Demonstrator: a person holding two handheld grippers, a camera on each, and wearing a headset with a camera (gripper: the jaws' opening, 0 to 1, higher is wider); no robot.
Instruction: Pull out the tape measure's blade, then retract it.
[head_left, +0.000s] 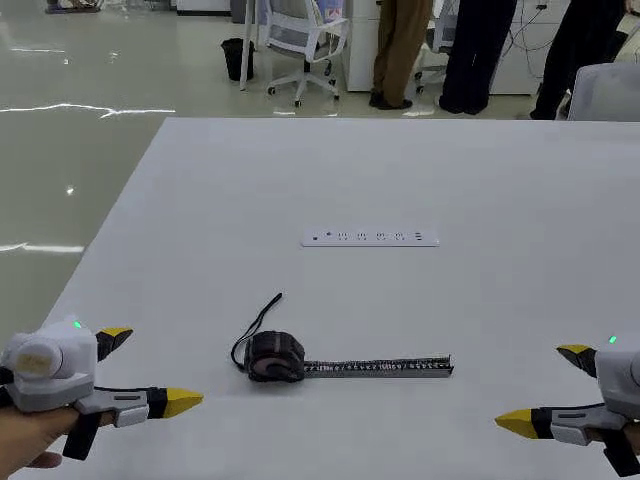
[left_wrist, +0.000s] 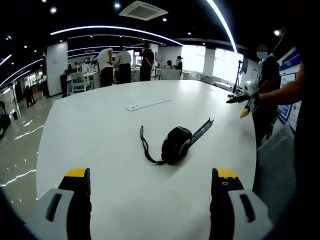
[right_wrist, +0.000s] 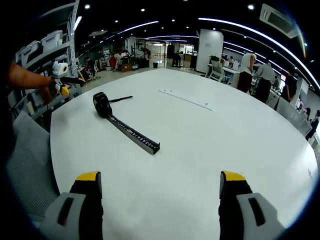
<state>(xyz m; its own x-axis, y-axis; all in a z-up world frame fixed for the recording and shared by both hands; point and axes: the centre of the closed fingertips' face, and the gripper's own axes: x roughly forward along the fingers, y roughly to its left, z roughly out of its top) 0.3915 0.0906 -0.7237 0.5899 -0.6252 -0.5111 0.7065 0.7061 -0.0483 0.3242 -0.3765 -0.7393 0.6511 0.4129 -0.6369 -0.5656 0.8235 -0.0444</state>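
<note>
The head view looks down across the white table (head_left: 300, 180). The gripper views skim it low from opposite sides; all three share the tape measure (head_left: 275, 356) near centre.

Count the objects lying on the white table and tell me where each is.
2. The tape measure lies nearer the camera, its blade pulled out to the right in the head view. The power strip lies flat beyond it, toward the table's middle.

Beyond the desk (head_left: 400, 170), the people (head_left: 400, 40) standing are being cropped at the waist by the head view's top edge. Print on the tape measure's blade (head_left: 380, 368) is blurring past reading, and the right gripper (head_left: 542, 385) is running off the lower right corner.
</note>
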